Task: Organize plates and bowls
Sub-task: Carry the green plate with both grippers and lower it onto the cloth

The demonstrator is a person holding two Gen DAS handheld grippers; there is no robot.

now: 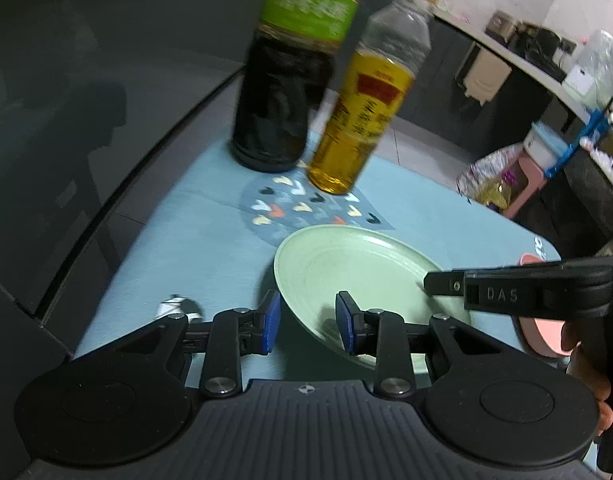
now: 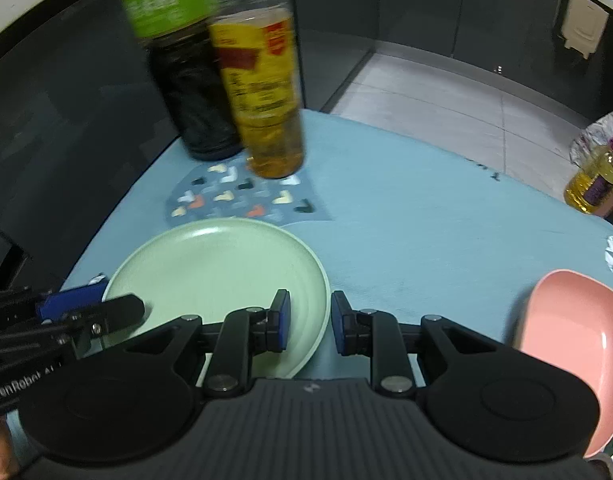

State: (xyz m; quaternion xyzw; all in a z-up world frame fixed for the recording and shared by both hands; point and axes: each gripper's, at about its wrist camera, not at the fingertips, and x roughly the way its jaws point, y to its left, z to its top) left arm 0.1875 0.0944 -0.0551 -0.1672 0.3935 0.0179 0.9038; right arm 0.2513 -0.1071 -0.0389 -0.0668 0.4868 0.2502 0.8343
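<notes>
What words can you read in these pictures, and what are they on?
"DAS": on the black right gripper arm reaching over the pale green round plate.
"GenRobot AI": on the black left gripper body, cut off at the edge.
Dark sauce bottle and yellow oil bottle labels: too blurred to read.

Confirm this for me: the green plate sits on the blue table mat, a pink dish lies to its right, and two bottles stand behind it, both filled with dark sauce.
Not quite. Only one bottle, the green-labelled one, holds dark sauce; the other bottle, yellow-labelled, holds a clear amber liquid, as the right wrist view shows. The rest holds: the green plate sits on the blue table mat with the pink dish to its right.
</notes>
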